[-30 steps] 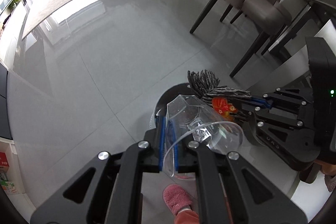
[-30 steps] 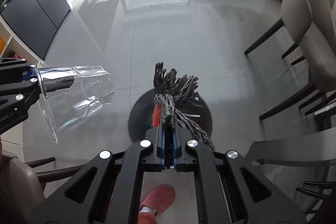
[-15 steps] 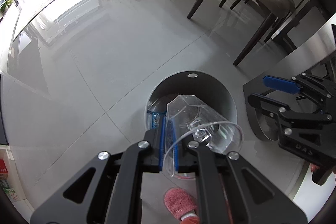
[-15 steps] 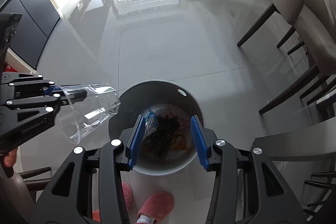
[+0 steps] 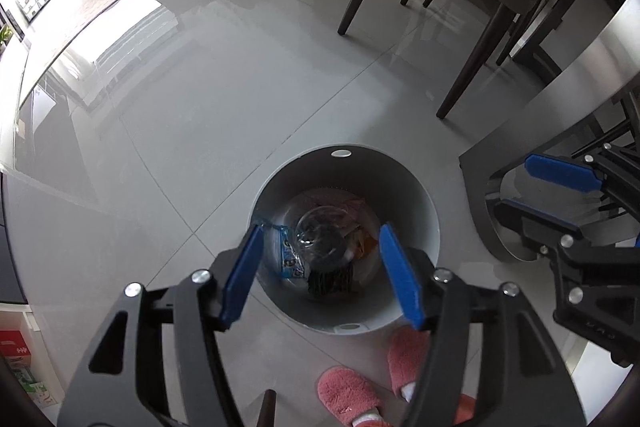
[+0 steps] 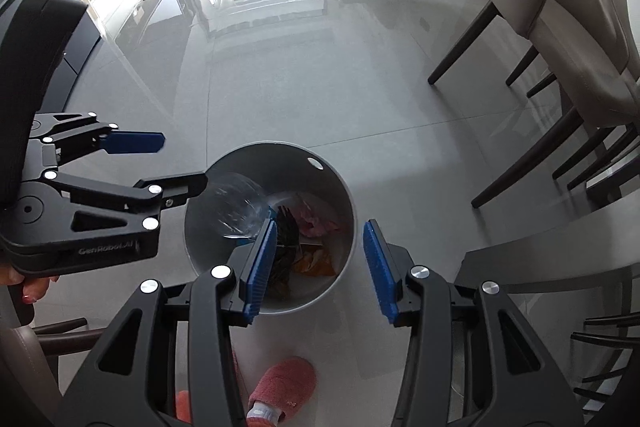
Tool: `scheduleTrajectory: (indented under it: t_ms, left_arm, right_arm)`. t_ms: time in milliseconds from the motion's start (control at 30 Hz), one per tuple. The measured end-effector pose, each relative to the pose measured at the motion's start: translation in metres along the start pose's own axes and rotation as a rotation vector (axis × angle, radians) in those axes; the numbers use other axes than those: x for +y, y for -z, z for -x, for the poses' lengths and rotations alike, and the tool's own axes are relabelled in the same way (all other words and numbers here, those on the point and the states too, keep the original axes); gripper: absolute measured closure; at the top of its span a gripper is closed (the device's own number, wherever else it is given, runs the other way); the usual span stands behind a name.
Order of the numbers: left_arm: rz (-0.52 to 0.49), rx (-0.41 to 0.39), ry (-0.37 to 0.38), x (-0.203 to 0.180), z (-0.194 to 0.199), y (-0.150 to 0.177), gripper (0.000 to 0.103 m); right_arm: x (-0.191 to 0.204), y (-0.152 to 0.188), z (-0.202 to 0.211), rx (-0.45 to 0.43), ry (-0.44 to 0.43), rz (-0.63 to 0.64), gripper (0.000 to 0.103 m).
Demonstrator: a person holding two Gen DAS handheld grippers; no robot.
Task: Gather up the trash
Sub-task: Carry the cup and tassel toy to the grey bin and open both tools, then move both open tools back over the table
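I hold both sets of fingers over a grey bin (image 5: 412,187) on the floor, pointing steeply down so whatever I let go falls straight in. My left gripper (image 5: 320,267) has just been opening; its blue fingers (image 5: 244,271) now stand wide apart with nothing pressed between them. The clear plastic cup (image 5: 320,239) lies below and between them, down inside the bin; in the right wrist view it shows blurred just past the left fingertip, free of any hold. My right gripper (image 6: 320,259) is about half open and empty, its fingers framing the bin's mouth. Under it, in the bin, lie a dark stringy bundle (image 6: 286,231), an orange wrapper (image 6: 316,263), something pink (image 6: 320,225) and a blue packet (image 5: 286,247).

Pink slippers (image 5: 352,391) stand just behind the fingers, close to the bin. Chairs (image 6: 560,39) stand well off to the right, and the edge of a tabletop (image 6: 560,259) juts in beside the right fingers. Nothing blocks the bin's opening.
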State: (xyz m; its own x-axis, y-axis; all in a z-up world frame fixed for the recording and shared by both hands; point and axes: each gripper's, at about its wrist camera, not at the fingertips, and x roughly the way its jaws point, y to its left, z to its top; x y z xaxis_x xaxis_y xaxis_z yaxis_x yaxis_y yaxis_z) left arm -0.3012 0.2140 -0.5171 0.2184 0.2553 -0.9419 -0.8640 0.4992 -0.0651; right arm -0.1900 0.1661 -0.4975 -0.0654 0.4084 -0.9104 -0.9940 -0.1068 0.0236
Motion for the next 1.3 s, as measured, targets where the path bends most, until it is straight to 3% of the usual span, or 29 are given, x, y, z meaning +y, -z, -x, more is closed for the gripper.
scheduleTrajectory:
  t_ms: [200, 333, 533, 767, 1000, 1300]
  left_arm:
    - [-0.015, -0.001, -0.005, -0.004, 0.016, -0.004, 0.041]
    - [-0.017, -0.01, -0.011, -0.005, 0.051, -0.007, 0.041]
    - [-0.053, -0.023, -0.024, -0.009, 0.139, -0.012, 0.041]
    - [-0.147, -0.086, 0.009, -0.038, 0.261, -0.035, 0.04]
    - [-0.27, -0.175, 0.1, -0.101, 0.339, -0.068, 0.038]
    - [-0.387, -0.196, 0.177, -0.225, 0.362, -0.103, 0.038]
  right_arm:
    - [-0.005, -0.001, 0.018, -0.015, 0.007, -0.011, 0.059]
    - [0.001, -0.004, 0.052, -0.024, 0.003, -0.005, 0.06]
    - [0.017, -0.014, 0.151, -0.057, -0.031, -0.007, 0.06]
    - [0.012, -0.024, 0.306, -0.144, -0.033, -0.071, 0.06]
    - [-0.041, -0.01, 0.423, -0.208, 0.112, -0.165, 0.06]
    - [-0.174, 0.04, 0.493, -0.235, 0.262, -0.341, 0.06]
